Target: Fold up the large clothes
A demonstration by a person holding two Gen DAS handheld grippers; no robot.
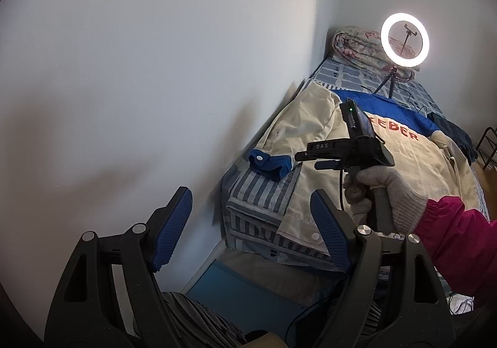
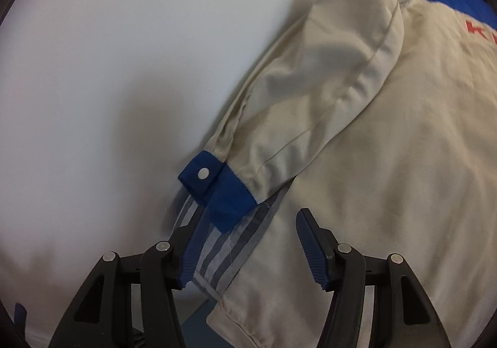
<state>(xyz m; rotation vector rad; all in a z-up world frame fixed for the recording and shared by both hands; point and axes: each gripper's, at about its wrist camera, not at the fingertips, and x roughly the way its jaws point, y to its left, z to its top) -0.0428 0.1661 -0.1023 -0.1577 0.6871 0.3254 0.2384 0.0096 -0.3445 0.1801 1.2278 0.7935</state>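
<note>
Only your left wrist view shows the ring light (image 1: 405,37); your right gripper (image 2: 248,250), jaws apart and empty, hovers just short of the beige jacket's (image 2: 388,146) blue cuff (image 2: 217,189) on the striped bed (image 2: 223,251), while your left gripper (image 1: 248,233) hangs released.

Beige-and-blue cotton work jacket (image 1: 313,143) on a blue-grey striped and checked bedsheet (image 1: 264,189).

The jacket body is beige, its upper back panel royal blue, with red lettering below it toward 3 o'clock; the blue sleeve cuff (image 2: 217,189) carries a silver snap. Behind, at 1 o'clock, a rolled floral quilt in pink and cream (image 1: 357,43) lies by a glowing white ring light (image 1: 404,36). The wall is plain white. A grey knit glove (image 1: 382,196) meets a magenta sleeve (image 1: 459,239). Both grippers have black frames and ribbed blue pads (image 2: 310,251).
</note>
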